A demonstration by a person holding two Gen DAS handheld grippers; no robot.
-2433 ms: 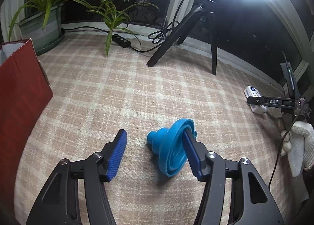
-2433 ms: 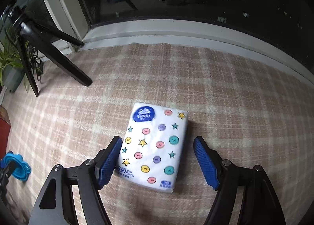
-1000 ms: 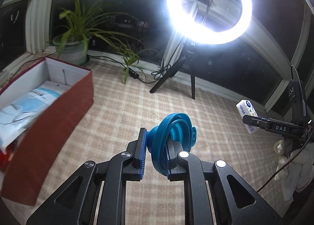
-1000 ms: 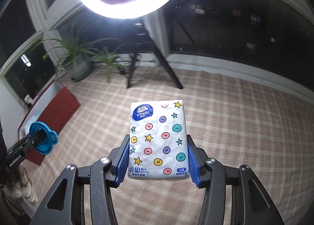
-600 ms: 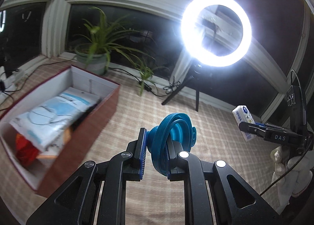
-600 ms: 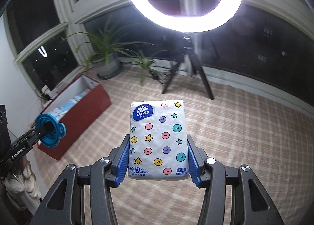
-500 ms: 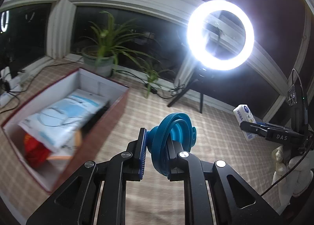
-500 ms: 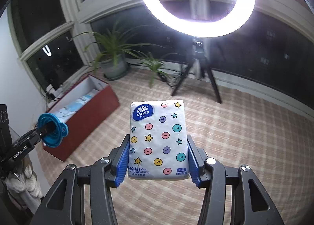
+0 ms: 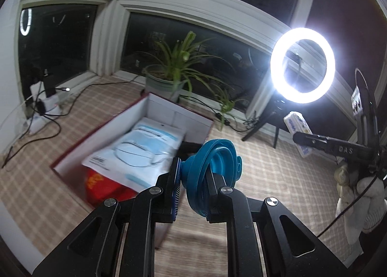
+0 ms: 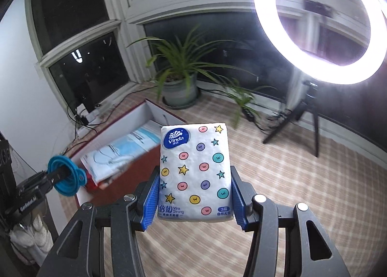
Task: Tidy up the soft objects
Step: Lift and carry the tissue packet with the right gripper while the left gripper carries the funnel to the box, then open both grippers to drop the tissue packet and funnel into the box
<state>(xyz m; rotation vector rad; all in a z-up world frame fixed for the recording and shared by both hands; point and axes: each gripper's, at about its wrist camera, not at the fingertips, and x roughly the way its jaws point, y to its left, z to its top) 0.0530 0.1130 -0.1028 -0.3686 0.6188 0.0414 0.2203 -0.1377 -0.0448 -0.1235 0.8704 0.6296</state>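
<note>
My left gripper (image 9: 193, 180) is shut on a blue collapsible silicone funnel (image 9: 212, 170), held in the air just right of the open red box (image 9: 193, 113). My right gripper (image 10: 194, 192) is shut on a white tissue pack (image 10: 194, 173) printed with coloured dots and stars, also held up. In the right wrist view the funnel (image 10: 65, 180) and the left gripper show at the left, in front of the red box (image 10: 135, 170). In the left wrist view the tissue pack (image 9: 297, 129) shows at the right. The box holds a white-and-blue packet (image 9: 140, 151) and a red item (image 9: 101, 185).
A potted plant (image 9: 167, 81) stands behind the box by the dark windows. A lit ring light (image 9: 302, 69) on a tripod stands at the right. Cables and a power strip (image 9: 41, 110) lie at the left. The floor mat (image 9: 278, 175) is plaid.
Both grippers, each keeping its grip, have swung left toward the red box. The box has come from the left edge to the middle of both views, and the ring light has slid right.
</note>
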